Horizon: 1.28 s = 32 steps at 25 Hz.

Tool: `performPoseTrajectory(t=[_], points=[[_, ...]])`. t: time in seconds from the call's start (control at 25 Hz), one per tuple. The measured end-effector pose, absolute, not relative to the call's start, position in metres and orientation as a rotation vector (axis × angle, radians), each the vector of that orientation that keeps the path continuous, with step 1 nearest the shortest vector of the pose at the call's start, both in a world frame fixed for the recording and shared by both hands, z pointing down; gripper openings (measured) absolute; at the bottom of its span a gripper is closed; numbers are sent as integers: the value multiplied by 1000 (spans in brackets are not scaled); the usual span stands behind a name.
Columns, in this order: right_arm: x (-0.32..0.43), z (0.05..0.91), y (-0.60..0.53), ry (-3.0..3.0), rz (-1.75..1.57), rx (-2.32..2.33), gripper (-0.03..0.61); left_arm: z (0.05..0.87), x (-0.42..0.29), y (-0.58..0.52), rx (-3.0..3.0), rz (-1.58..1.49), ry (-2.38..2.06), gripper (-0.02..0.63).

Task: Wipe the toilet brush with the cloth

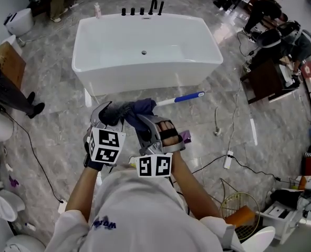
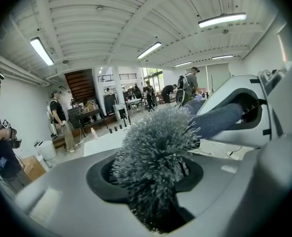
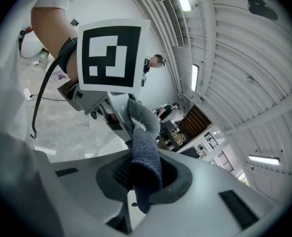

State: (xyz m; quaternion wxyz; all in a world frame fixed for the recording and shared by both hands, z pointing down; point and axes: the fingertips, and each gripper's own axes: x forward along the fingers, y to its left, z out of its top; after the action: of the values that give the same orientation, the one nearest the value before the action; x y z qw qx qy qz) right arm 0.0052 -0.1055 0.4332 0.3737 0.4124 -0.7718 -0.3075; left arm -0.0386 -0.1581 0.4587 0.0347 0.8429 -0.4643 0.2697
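Now L gripper point(image 2: 153, 189) clamps toilet brush point(image 2: 156, 139); R gripper point(image 3: 141, 179), pinching cloth point(image 3: 146, 154), should drag firmly toward 2 o'clock.

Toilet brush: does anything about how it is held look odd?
Yes. The left gripper clamps the toilet brush by its bristle head, not the handle, which sticks out free. The right gripper pinches the cloth normally.

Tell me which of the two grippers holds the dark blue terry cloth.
The right gripper: its shut jaws pinch the dark blue cloth, while the left gripper clamps the grey-bristled toilet brush.
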Motion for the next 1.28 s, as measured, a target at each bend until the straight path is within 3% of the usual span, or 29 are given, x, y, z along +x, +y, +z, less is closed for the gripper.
performPoseTrajectory(t=[0.52, 1.28], points=[[97, 423, -129, -1823, -699, 1234, 43, 451, -44, -160, 2603, 775, -1435, 183], [137, 405, -134, -1745, -721, 1314, 43, 440, -62, -144, 2608, 708, -1379, 181]])
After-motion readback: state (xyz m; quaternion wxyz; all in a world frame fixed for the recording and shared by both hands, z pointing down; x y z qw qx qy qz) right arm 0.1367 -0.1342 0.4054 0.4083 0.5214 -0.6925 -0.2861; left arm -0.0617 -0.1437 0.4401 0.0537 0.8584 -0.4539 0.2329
